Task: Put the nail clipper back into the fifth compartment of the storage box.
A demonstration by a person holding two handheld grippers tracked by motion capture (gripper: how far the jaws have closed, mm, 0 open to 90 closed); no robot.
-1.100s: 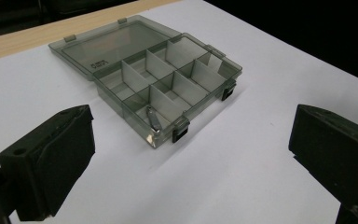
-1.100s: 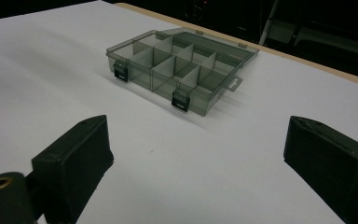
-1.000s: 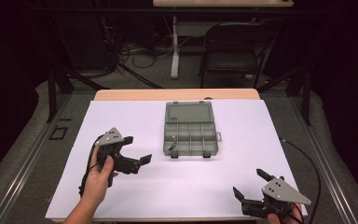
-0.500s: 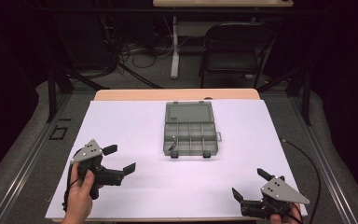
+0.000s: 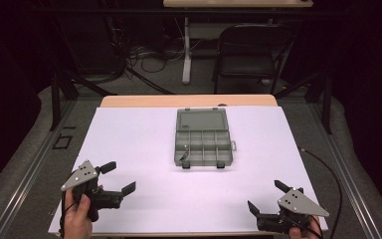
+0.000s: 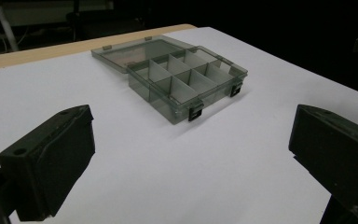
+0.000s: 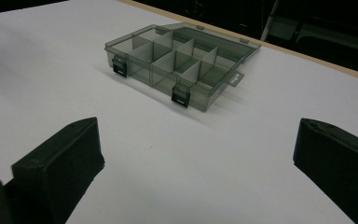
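A grey see-through compartment box [image 5: 203, 141] lies in the middle of the white table top [image 5: 144, 134], its lid folded flat open behind it. The box [image 6: 186, 81] shows several dividers and two dark latches on its front wall; the same box [image 7: 179, 65] also appears in the right gripper view. My left gripper [image 5: 118, 178] is held at the near left of the table, open, with nothing between its jaws. My right gripper [image 5: 266, 195] is at the near right edge, also open and empty. Both point toward the box and stay well short of it.
A black cable [image 5: 328, 172] runs off the table's right side. Beyond the far edge stand a black chair [image 5: 251, 52] and table legs with loose cables on the floor. The white top has wide bare room around the box.
My left gripper has drawn back toward the near left corner of the table, away from the box. The right gripper has stayed nearly in place.
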